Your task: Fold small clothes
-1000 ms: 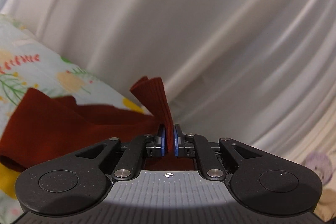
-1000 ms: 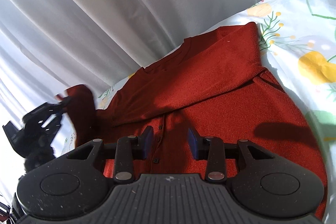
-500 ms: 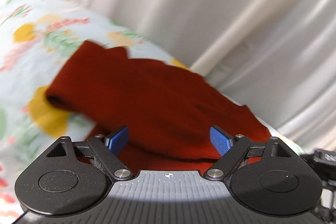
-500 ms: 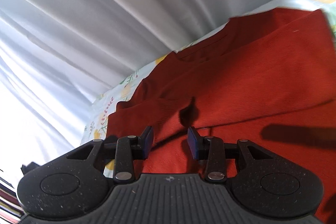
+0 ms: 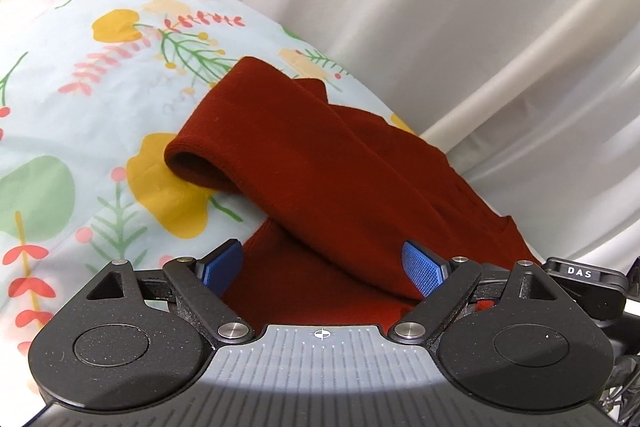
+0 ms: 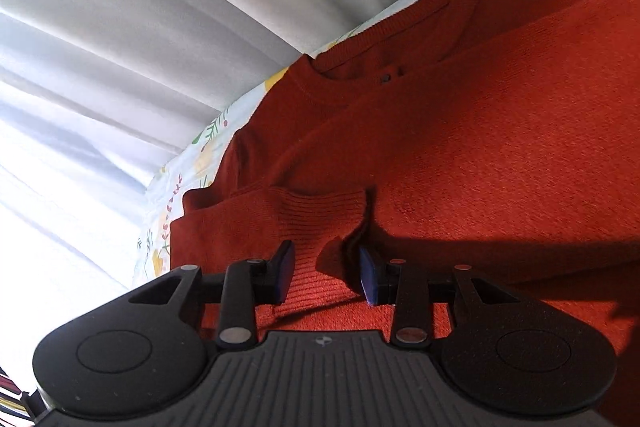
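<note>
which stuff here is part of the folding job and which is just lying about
Job:
- red cardigan
- its sleeve cuff
- left gripper, jaws opening, nothing gripped
- right gripper, jaws closing around the cuff

Lying about:
- floral sheet
- white curtain

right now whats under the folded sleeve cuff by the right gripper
The ribbed cuff lies on the red sweater body; whatever is beneath that is covered.

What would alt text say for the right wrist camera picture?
A rust-red knitted sweater lies on a floral sheet, its ribbed cuff between the right gripper's blue fingers, untouched as they close. White curtains hang behind.
</note>
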{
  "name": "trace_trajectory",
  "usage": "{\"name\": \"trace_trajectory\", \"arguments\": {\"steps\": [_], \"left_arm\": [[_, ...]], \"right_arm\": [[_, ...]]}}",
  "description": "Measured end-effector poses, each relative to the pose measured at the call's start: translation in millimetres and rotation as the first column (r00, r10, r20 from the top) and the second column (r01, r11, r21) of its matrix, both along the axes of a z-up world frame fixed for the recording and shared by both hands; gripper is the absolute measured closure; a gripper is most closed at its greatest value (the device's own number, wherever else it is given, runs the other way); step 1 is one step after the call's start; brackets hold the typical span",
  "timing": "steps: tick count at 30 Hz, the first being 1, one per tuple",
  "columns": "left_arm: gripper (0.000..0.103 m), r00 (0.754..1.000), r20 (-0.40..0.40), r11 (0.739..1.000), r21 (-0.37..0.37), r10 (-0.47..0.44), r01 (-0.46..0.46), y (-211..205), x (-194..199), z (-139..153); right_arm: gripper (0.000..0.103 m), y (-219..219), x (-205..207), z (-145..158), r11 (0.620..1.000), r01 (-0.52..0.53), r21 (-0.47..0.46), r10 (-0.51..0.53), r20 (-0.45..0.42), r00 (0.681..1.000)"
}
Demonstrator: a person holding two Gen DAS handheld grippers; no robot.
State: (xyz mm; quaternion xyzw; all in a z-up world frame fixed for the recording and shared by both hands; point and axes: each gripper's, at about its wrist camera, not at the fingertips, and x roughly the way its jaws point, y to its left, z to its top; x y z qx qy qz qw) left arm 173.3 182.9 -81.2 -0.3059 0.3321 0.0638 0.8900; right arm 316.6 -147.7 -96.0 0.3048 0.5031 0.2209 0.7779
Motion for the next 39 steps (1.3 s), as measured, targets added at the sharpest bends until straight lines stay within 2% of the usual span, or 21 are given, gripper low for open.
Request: {"name": "trace_trajectory", "arguments": {"steps": [2, 3, 6, 9, 10, 12, 15, 18, 21, 22, 23, 24, 27, 28, 30, 32, 34, 36, 38, 39], "left_arm": [[0.012, 1.0, -0.005, 1.0, 0.001, -0.002, 0.002, 0, 1, -1], [0.012, 1.0, -0.007, 1.0, 0.003, -0.003, 0.003, -1, 3, -1], [0.012, 1.0, -0.006, 1.0, 0.013, -0.016, 0.017, -3, 6, 2], [0.012, 0.999, -0.01, 0.999, 0.022, -0.049, 0.049, -6, 13, 4], [0.012, 0.998, -0.006, 0.998, 0.026, -0.063, 0.063, -8, 15, 5], [0.012, 0.996, -0.002, 0.996, 0.032, -0.088, 0.088, -12, 20, 6], [0.012, 0.992, -0.008, 0.992, 0.034, -0.124, 0.124, -19, 30, 5], [0.012, 0.988, -0.021, 0.988, 0.031, -0.15, 0.151, -24, 37, 2], [0.012, 0.986, -0.029, 0.985, 0.041, -0.164, 0.165, -27, 40, 1], [0.012, 0.985, -0.031, 0.985, 0.043, -0.167, 0.169, -27, 41, 1], [0.012, 0.985, -0.031, 0.984, 0.043, -0.171, 0.172, -28, 41, 1], [0.012, 0.984, -0.034, 0.984, 0.041, -0.173, 0.174, -28, 42, 0], [0.012, 0.983, -0.041, 0.983, 0.043, -0.177, 0.178, -30, 44, 0], [0.012, 0.983, -0.043, 0.983, 0.044, -0.179, 0.181, -31, 45, 1], [0.012, 0.98, -0.053, 0.98, 0.048, -0.19, 0.193, -34, 47, 2], [0.013, 0.972, -0.069, 0.973, 0.05, -0.224, 0.227, -39, 48, 6], [0.014, 0.959, -0.053, 0.958, 0.044, -0.28, 0.282, -47, 48, 16], [0.013, 0.941, 0.022, 0.941, 0.034, -0.339, 0.338, -53, 45, 28], [0.012, 0.93, 0.071, 0.932, 0.059, -0.362, 0.358, -59, 47, 36], [0.012, 0.929, 0.066, 0.93, 0.079, -0.363, 0.358, -61, 51, 37]], "right_arm": [[0.093, 4, 1, 1, 0.999, -0.018, -0.026, 0.019, 0.013, 1.0], [0.097, 8, 1, 3, 0.998, -0.031, -0.049, 0.032, 0.027, 0.999], [0.099, 16, -7, 31, 0.98, -0.041, -0.197, 0.074, 0.165, 0.984], [0.099, 4, -20, 74, 0.942, 0.063, -0.331, 0.063, 0.356, 0.932], [0.099, -3, -23, 81, 0.922, 0.102, -0.374, 0.057, 0.391, 0.919], [0.099, -21, -22, 85, 0.881, 0.165, -0.442, 0.029, 0.4, 0.916], [0.099, -55, -14, 73, 0.842, 0.234, -0.486, -0.06, 0.347, 0.936], [0.099, -79, -10, 58, 0.846, 0.258, -0.466, -0.129, 0.292, 0.948], [0.096, -89, -8, 44, 0.873, 0.233, -0.428, -0.142, 0.234, 0.962], [0.084, -91, -7, 40, 0.877, 0.23, -0.423, -0.151, 0.213, 0.965], [0.063, -95, -8, 36, 0.881, 0.23, -0.414, -0.162, 0.192, 0.968], [0.056, -98, -9, 33, 0.887, 0.237, -0.395, -0.176, 0.184, 0.967], [0.053, -100, -12, 26, 0.903, 0.246, -0.351, -0.184, 0.2, 0.962], [0.054, -96, -11, 25, 0.909, 0.235, -0.343, -0.173, 0.201, 0.964], [0.063, -84, -8, 25, 0.907, 0.213, -0.362, -0.143, 0.21, 0.967], [0.099, -71, -6, 25, 0.883, 0.184, -0.431, -0.089, 0.232, 0.969], [0.099, -61, -7, 30, 0.853, 0.175, -0.492, -0.04, 0.272, 0.961], [0.099, -55, -13, 40, 0.814, 0.197, -0.547, -0.001, 0.337, 0.941], [0.099, -55, -17, 51, 0.77, 0.242, -0.59, 0.016, 0.397, 0.918], [0.099, -56, -18, 55, 0.745, 0.267, -0.612, 0.02, 0.42, 0.907]]}}
